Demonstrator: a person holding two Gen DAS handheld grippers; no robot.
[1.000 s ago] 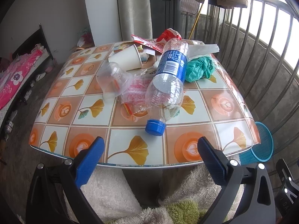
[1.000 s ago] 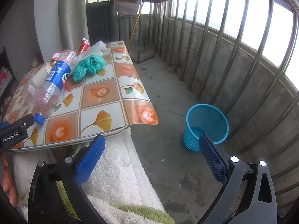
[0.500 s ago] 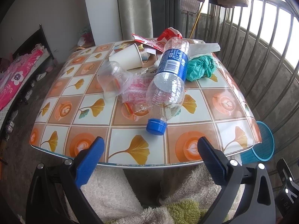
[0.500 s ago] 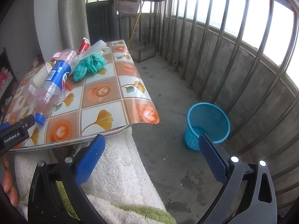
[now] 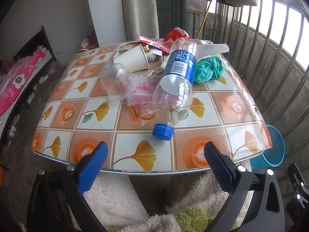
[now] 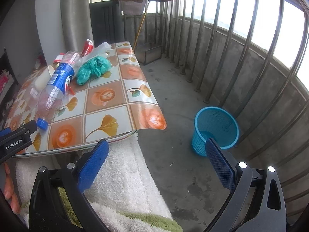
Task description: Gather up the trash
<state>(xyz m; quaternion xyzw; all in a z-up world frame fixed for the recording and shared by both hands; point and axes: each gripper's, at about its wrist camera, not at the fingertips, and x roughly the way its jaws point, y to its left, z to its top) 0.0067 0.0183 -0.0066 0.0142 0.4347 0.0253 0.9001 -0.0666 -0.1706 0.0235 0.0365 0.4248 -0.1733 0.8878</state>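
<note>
Left wrist view: we note the left hand-held gripper (image 5: 154, 156) open, jaws wide apart and empty, hovering at the near edge of the bench (image 5: 222, 100). All the trash we can see sits on the bench. A clear bottle (image 5: 176, 85) with a blue label lies on its side, its blue cap (image 5: 162, 131) pointing to the near edge. Left of it lie a clear plastic cup (image 5: 117, 83) and a crumpled wrapper (image 5: 143, 94); farther back, a paper cup (image 5: 131, 59) on its side, red packaging (image 5: 154, 42) and a white tissue (image 5: 212, 48). A green plastic bag (image 5: 208, 69) lies bunched to the right of the bottle.

Right wrist view: the right hand-held gripper (image 6: 156, 154) is likewise open and holds nothing, off the right side of the bench, above the floor. The blue bin (image 6: 216, 127) stands on the floor (image 6: 173, 89) by the railing, well apart from the bench. As far as its interior shows, we see nothing in it.

Judgement: collection not yet begun; every piece is left to carry over. The bottle is nearest the left gripper and looks the likely first pick.
</note>
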